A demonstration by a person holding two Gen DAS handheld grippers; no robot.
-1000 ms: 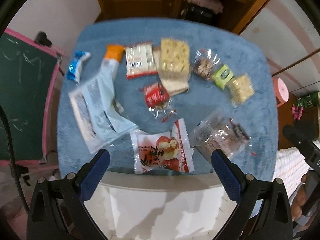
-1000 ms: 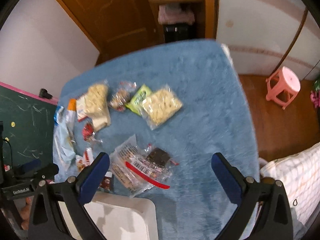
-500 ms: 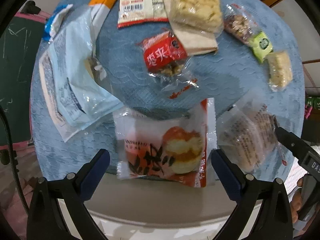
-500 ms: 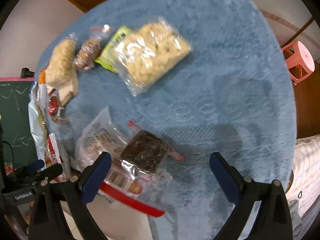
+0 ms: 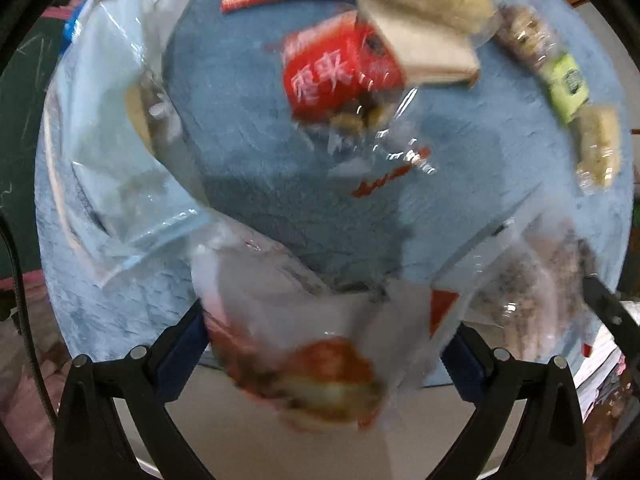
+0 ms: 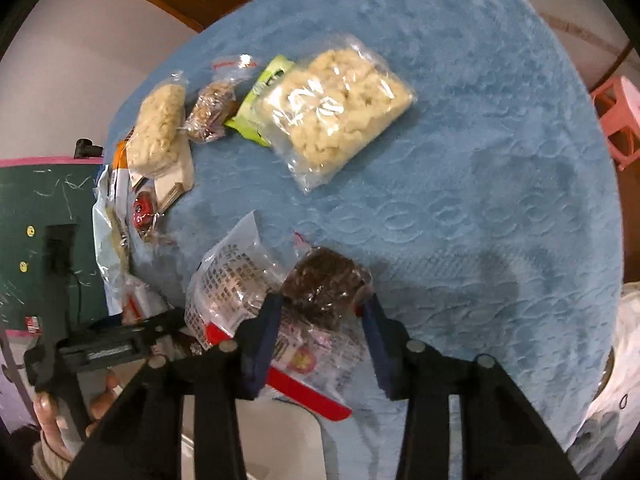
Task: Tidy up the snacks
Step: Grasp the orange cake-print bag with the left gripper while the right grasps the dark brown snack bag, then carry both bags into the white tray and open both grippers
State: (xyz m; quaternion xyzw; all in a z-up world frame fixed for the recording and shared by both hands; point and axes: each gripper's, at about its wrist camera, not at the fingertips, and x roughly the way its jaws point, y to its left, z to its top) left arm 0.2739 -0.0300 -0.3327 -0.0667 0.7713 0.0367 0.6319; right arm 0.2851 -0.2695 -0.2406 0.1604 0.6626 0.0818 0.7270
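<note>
Snack packets lie on a blue mat. My left gripper has its jaws wide, and a white and red pastry packet lies blurred between them. I cannot tell whether the pads touch it. My right gripper has closed in on a clear packet holding a dark brown cake, with a blue pad on each side of the cake. A red packet lies further back in the left wrist view. A clear bag of pale puffed snack lies beyond the right gripper.
A pale blue bag lies at the left. A crispy rice block, a nut bar and a green packet lie at the back. A white bin stands below the mat's edge. A pink stool stands at the right.
Both grippers have dropped toward the mat. The right jaws have narrowed around the dark cake packet. The pastry packet has come between the left jaws and is blurred.
</note>
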